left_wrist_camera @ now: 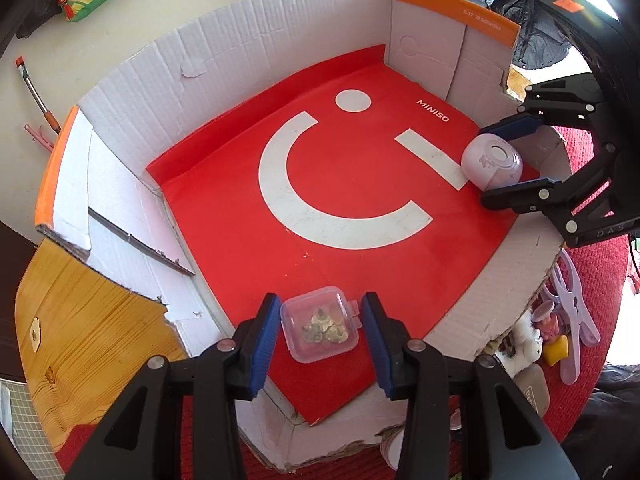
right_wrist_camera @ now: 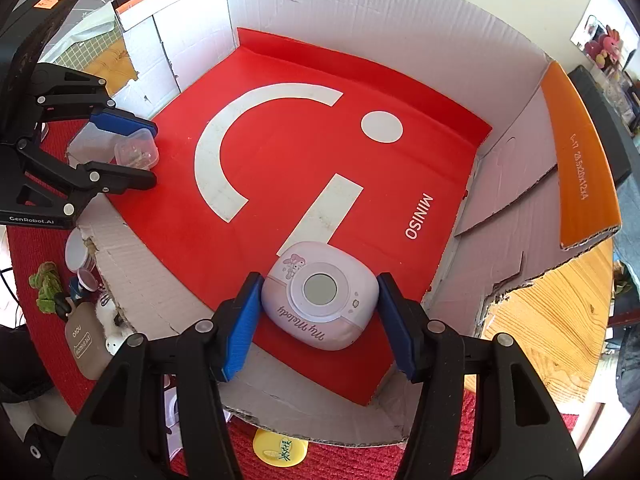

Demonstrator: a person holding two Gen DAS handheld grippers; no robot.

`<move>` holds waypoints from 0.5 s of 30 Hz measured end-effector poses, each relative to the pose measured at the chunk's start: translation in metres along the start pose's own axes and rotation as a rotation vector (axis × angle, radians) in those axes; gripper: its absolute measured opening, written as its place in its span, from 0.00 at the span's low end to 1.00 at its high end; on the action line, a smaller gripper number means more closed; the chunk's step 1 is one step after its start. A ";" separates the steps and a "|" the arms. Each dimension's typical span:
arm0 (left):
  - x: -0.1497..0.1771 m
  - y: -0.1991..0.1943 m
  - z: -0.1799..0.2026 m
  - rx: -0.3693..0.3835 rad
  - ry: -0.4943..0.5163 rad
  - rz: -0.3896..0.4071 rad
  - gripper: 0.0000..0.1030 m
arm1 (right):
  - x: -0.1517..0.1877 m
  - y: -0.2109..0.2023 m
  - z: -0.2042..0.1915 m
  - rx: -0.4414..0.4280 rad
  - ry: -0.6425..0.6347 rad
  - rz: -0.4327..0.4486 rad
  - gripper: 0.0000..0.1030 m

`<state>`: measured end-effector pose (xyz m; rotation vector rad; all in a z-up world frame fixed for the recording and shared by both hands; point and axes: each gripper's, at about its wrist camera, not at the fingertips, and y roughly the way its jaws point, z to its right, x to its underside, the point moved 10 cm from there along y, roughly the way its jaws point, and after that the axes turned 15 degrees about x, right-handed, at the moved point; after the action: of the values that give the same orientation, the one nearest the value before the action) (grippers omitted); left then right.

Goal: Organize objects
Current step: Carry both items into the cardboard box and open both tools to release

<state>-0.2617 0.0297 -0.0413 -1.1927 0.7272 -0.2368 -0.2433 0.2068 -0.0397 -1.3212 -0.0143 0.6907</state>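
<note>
Left wrist view: the left gripper (left_wrist_camera: 320, 336) is open around a small clear plastic box (left_wrist_camera: 319, 329) with coins inside, on the red mat (left_wrist_camera: 224, 216) in the cardboard box (left_wrist_camera: 132, 128).

Right wrist view: the right gripper (right_wrist_camera: 320, 320) is open around a pink My Melody camera (right_wrist_camera: 320, 301) on the mat.

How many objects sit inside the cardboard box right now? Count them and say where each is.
2. The clear plastic case of small trinkets sits between the left gripper fingers; the pink My Melody device sits between the right gripper fingers. The box walls may hide more.
</note>
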 end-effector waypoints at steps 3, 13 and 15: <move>0.001 -0.002 0.001 -0.001 -0.001 0.001 0.43 | 0.003 -0.002 0.002 0.001 0.000 -0.001 0.55; 0.012 -0.013 0.004 0.003 -0.003 0.006 0.48 | 0.015 -0.007 0.008 0.002 0.006 -0.005 0.58; 0.013 -0.014 0.003 0.001 -0.005 0.010 0.49 | 0.019 -0.009 0.011 0.003 0.009 -0.006 0.58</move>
<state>-0.2474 0.0205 -0.0334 -1.1879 0.7285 -0.2254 -0.2282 0.2242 -0.0352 -1.3214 -0.0099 0.6795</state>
